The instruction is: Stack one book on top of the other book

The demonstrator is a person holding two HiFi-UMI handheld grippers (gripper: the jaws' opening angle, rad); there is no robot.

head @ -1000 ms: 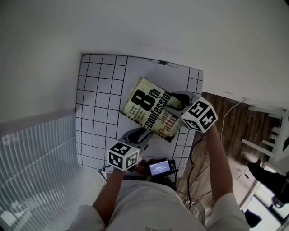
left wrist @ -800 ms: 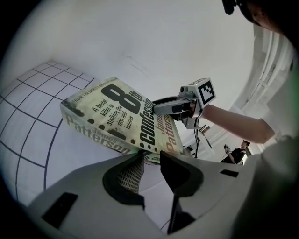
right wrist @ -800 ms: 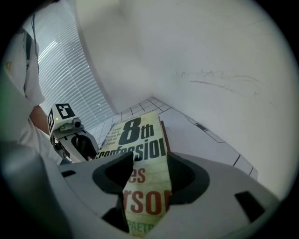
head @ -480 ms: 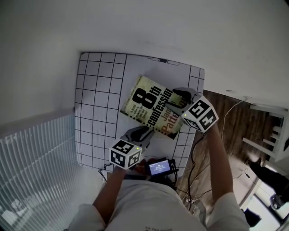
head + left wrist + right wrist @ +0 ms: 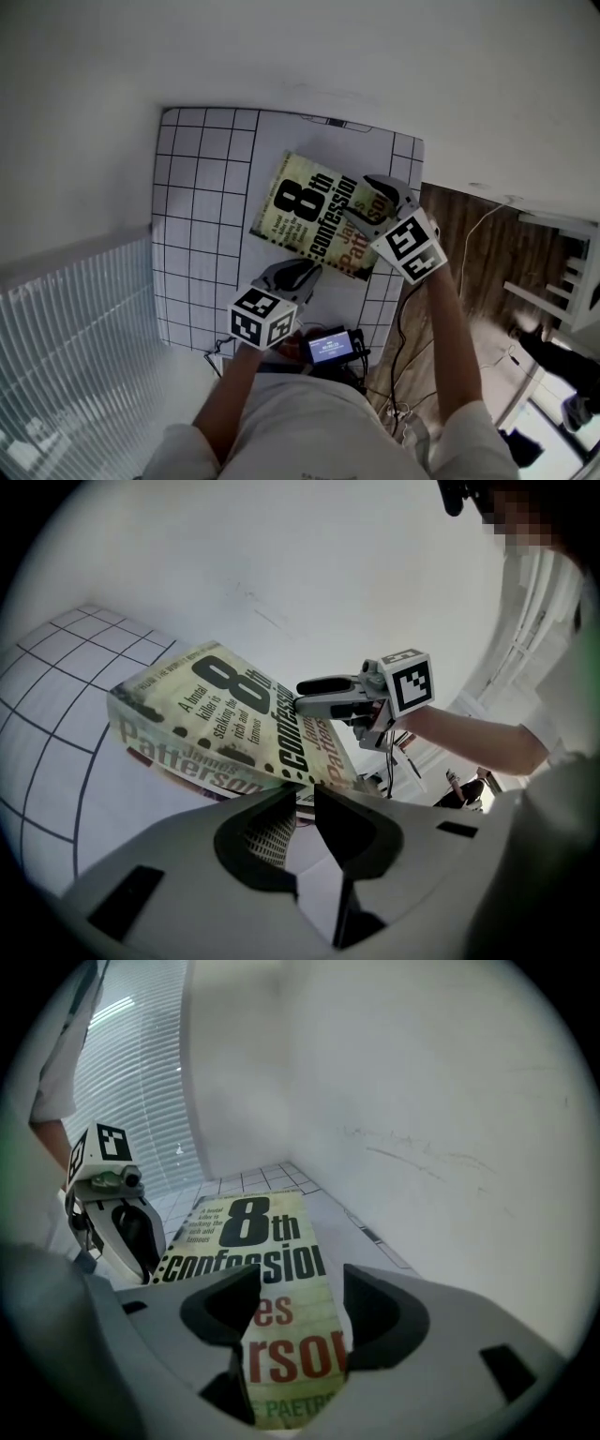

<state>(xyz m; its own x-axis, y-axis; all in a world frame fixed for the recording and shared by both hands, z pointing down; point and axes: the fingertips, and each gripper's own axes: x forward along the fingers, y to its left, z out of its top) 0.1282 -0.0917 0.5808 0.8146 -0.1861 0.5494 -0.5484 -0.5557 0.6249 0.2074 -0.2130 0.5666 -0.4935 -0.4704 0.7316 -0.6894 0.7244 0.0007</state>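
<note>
Gridded worktop (image 5: 197, 206) seen from above. The book (image 5: 319, 214), a yellow paperback with its cover up, lies askew on the right half of the worktop, one corner close to the right edge. A darker edge shows under its near side; whether that is the second book cannot be told. Left hand-held gripper (image 5: 305, 791), at the worktop's near edge: jaws closing, a narrow gap left, nothing seen clamped, the book's near edge just past the tips. Right hand-held gripper (image 5: 301, 1277), by the right edge: jaws opening, wide apart over the cover, pads clear of it.
</note>
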